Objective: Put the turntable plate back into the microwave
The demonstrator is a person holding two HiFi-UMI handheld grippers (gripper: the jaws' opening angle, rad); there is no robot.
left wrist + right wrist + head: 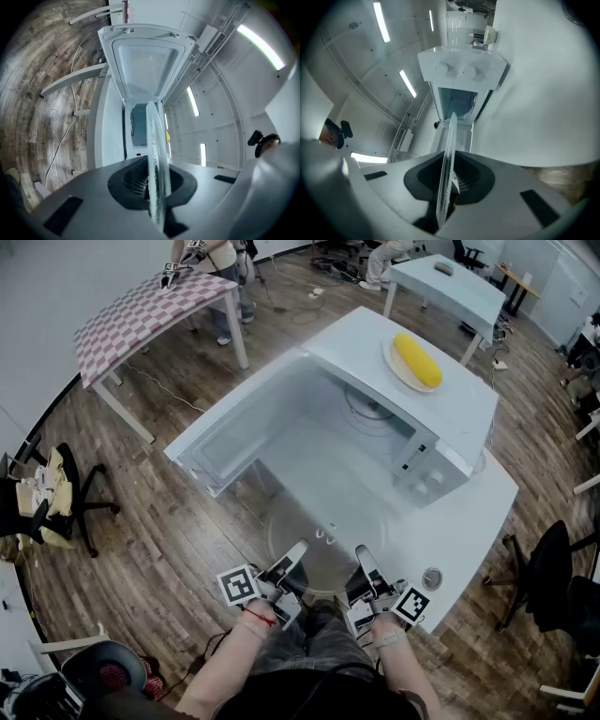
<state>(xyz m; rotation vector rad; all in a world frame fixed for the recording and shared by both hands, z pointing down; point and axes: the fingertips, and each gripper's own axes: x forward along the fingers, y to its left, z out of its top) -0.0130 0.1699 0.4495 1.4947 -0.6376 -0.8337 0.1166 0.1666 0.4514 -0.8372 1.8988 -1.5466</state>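
The clear glass turntable plate (323,538) hangs level in front of the open white microwave (441,418), just outside its cavity (347,442). My left gripper (293,556) is shut on the plate's near left rim. My right gripper (364,559) is shut on its near right rim. In the left gripper view the plate (157,159) shows edge-on, clamped in the left gripper (154,190), with the open door (145,61) ahead. In the right gripper view the plate (449,154) is edge-on in the right gripper (447,187), below the knob panel (461,70).
The microwave door (225,442) swings out to the left. A white dish with a yellow object (414,360) rests on the microwave's top. A small round metal piece (431,577) lies on the white table (487,512). A checkered table (141,315) and office chairs (66,493) stand around.
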